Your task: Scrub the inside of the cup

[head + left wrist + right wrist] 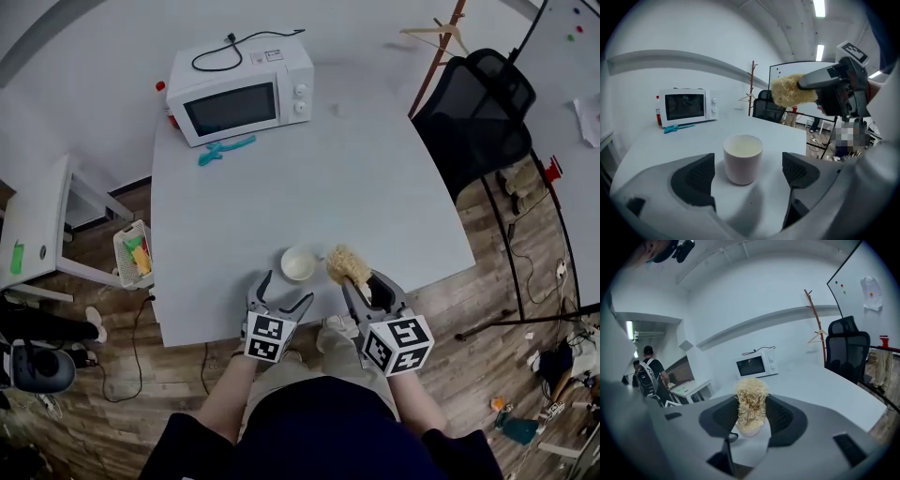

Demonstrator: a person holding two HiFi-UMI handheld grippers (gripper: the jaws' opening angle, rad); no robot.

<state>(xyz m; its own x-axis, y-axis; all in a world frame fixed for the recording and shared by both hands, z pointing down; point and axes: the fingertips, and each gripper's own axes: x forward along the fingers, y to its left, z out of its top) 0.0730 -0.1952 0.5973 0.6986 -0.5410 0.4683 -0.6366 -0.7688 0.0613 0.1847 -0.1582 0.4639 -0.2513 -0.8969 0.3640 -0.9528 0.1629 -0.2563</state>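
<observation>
Left gripper view: our left gripper (746,174) jaws spread wide, cup (743,158) upright between, untouched, near table (656,145) edge; right gripper (751,417) pinches bristly brush (751,399), just right of cup. We judge cup rigid, smooth, likely ceramic, breakable, light; clamp outer wall mid-height.

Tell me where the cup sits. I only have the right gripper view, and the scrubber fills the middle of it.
Observer: Head view shows the cup upright on the table near its front edge, just left of the scrubber.
Operator: Is the left gripper on it?
Observer: No. The left gripper has its jaws apart, with the cup just ahead of them, untouched.
Operator: Anything inside the cup?
Observer: In the left gripper view it looks empty. The scrubber hangs above and to the right of it, not yet inside.
</observation>
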